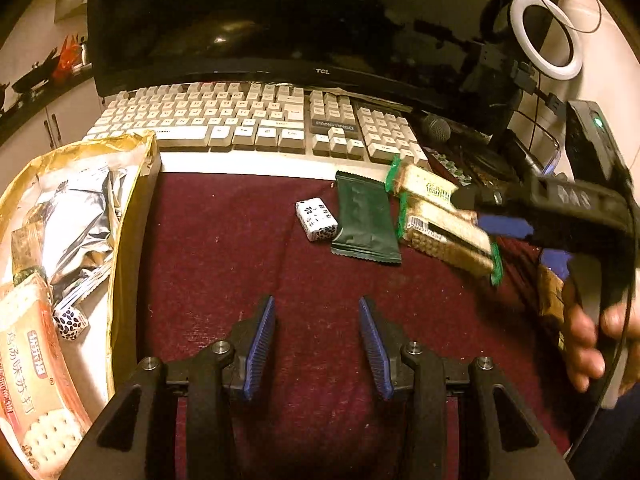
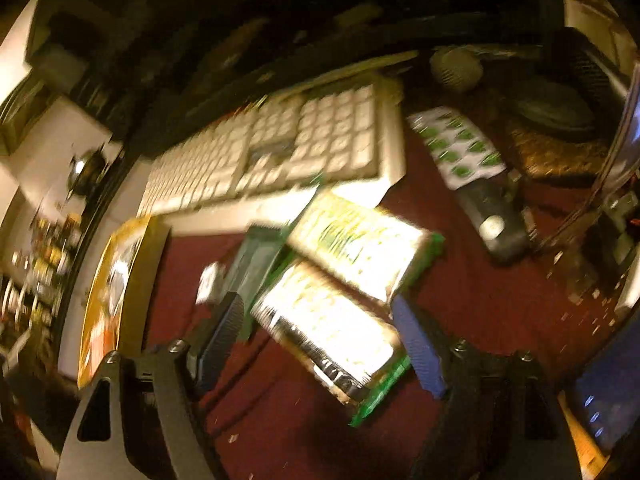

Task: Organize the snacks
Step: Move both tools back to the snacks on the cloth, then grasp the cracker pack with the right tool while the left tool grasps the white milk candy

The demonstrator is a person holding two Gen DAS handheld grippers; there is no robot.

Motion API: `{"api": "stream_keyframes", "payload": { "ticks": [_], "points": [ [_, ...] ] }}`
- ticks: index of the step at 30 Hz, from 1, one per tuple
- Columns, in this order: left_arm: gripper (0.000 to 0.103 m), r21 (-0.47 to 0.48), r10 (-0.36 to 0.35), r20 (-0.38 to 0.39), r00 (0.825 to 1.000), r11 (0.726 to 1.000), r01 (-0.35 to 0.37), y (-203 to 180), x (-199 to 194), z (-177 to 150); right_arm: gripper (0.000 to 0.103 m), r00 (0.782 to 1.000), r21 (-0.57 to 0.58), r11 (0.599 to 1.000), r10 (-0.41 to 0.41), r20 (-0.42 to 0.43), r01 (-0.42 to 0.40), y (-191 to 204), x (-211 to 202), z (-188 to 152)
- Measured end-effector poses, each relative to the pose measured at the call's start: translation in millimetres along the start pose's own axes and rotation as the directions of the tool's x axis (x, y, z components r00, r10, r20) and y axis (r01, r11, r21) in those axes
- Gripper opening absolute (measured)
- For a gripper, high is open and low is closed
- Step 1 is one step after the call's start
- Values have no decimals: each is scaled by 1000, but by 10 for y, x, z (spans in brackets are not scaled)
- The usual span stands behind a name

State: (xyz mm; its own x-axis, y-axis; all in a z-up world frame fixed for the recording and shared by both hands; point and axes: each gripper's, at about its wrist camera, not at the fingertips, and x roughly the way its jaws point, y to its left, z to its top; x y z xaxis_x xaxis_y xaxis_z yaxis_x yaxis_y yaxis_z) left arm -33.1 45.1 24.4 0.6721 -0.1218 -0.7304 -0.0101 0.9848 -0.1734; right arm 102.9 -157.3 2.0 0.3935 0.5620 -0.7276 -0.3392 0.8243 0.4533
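Big dark screen [image 1: 280,20] at the back, white keyboard [image 1: 256,124] just in front. Red tabletop [image 1: 248,248] below. Gold box [image 1: 132,216] at the left edge, full of snack packs. Dark green pack [image 1: 366,220] near the middle, two see-through cracker packs [image 1: 444,220] touching its right side, small white candy [image 1: 317,219] on its left. Left tool [image 1: 317,346] low over bare cloth, open, holding nothing. Right tool [image 2: 320,344] tilted down, open around the near cracker pack [image 2: 328,332], not squeezing it. Right view blurry, with a pill sheet [image 2: 456,146] hard to see from the left.
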Motion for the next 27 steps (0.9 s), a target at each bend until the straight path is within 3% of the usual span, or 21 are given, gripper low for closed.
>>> {"api": "stream_keyframes", "payload": {
  "ticks": [5,9,15,16,17,19,22,27],
  "points": [
    [45,0,-13,4,1000,1000,13,9,-11,-1,78,997,-137,990,26,-77,-36,329,14,-191],
    [45,-3,-18,5,1000,1000,18,17,-17,-3,78,994,-244,965,-106,-15,99,498,34,-186],
    [45,-8,-22,-7,1000,1000,22,38,-7,0,76,986,-321,935,-163,-16,150,524,162,-269],
    [45,-8,-19,-7,1000,1000,19,31,-5,1,67,982,-349,921,-186,2,175,554,176,-298],
    [45,-5,-16,-9,1000,1000,15,24,-2,5,48,979,-369,909,-203,11,193,574,195,-324],
    [45,-4,-16,-25,1000,1000,15,12,17,22,46,974,-385,898,-224,21,214,561,205,-358],
    [45,-12,-29,-31,999,1000,29,-8,1,115,46,979,-339,919,-189,71,202,450,115,-319],
    [45,-47,-51,-27,998,998,50,-9,-20,426,46,987,-267,957,-77,139,112,337,-30,-254]
  ]
}}
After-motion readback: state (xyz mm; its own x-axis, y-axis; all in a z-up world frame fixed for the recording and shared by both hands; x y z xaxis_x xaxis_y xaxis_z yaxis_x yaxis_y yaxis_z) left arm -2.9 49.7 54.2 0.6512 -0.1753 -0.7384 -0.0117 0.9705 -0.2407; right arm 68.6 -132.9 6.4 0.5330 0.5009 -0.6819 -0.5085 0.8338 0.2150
